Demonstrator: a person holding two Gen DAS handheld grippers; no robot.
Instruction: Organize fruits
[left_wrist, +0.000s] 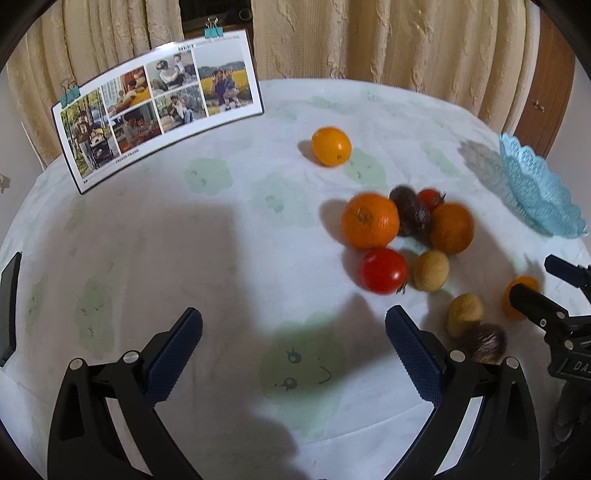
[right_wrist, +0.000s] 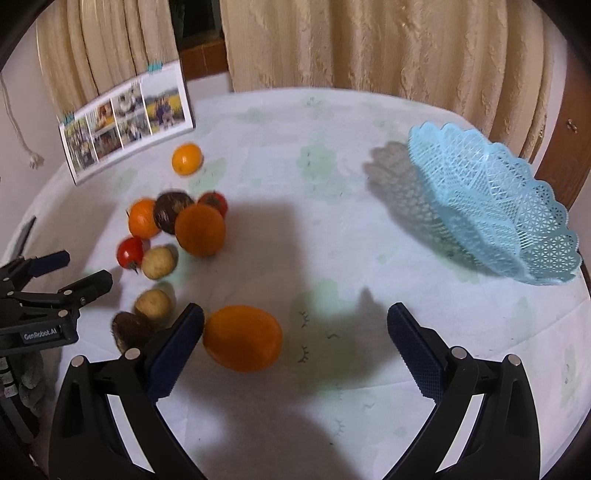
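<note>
Right wrist view: right gripper (right_wrist: 295, 325) fingers spread wide, an orange (right_wrist: 242, 338) touching one; left gripper (left_wrist: 293, 332) also wide, empty, near it.

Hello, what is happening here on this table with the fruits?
A person holds a gripper in each hand to sort fruits on a round table. Both are open and hold nothing. The right gripper is low over the cloth, with an orange between its fingers, close to the left one. The left gripper is over bare cloth. The other fruits lie loose in a cluster, and the blue basket looks empty.
</note>
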